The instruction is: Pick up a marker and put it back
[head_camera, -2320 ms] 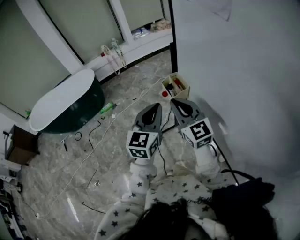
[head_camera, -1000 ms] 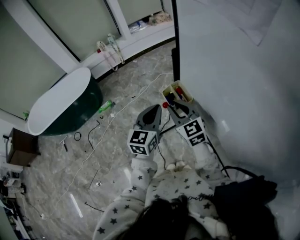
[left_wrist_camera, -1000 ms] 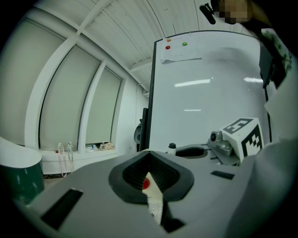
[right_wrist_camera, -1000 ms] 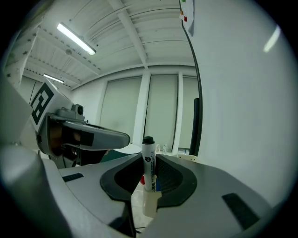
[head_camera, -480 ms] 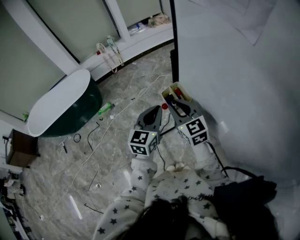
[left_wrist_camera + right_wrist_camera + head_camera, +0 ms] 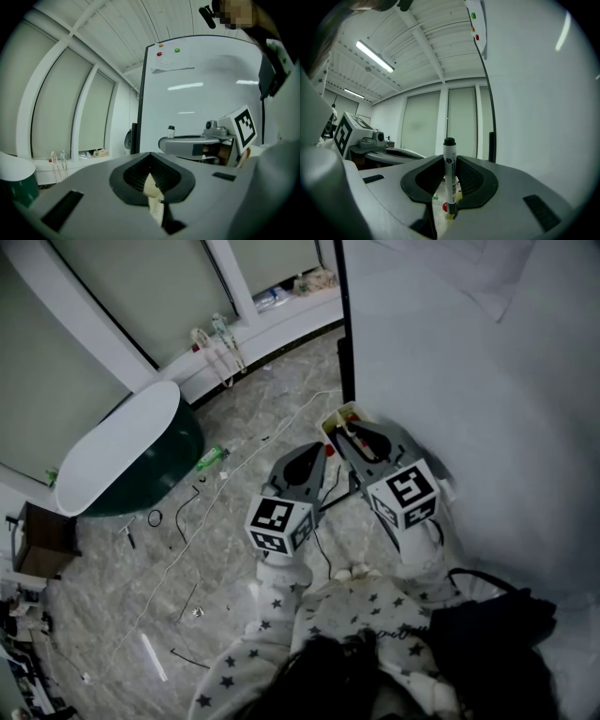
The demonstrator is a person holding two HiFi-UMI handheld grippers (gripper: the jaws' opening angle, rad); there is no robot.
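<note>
My right gripper [image 6: 449, 190] is shut on a white marker [image 6: 449, 173] with a black cap; the marker stands upright between the pads and sticks out past them. In the head view this gripper [image 6: 357, 439] hangs just above a small cardboard box [image 6: 334, 418] of markers at the foot of the whiteboard [image 6: 469, 371]. Red and green bits of the box's contents show through the gap below the marker. My left gripper [image 6: 302, 468] hovers to the left of the right gripper, and its jaws [image 6: 151, 174] are shut with nothing between them.
A dark green tub with a white lid [image 6: 131, 451] stands on the marble floor at the left. Thin cables [image 6: 187, 535] and a green bottle [image 6: 214, 457] lie on the floor. A window sill [image 6: 272, 301] runs along the back. A dark bag [image 6: 487, 634] sits near my right.
My right gripper has come up and back from the marker box, its marker cube now larger in the head view. The left gripper has shifted slightly left.
</note>
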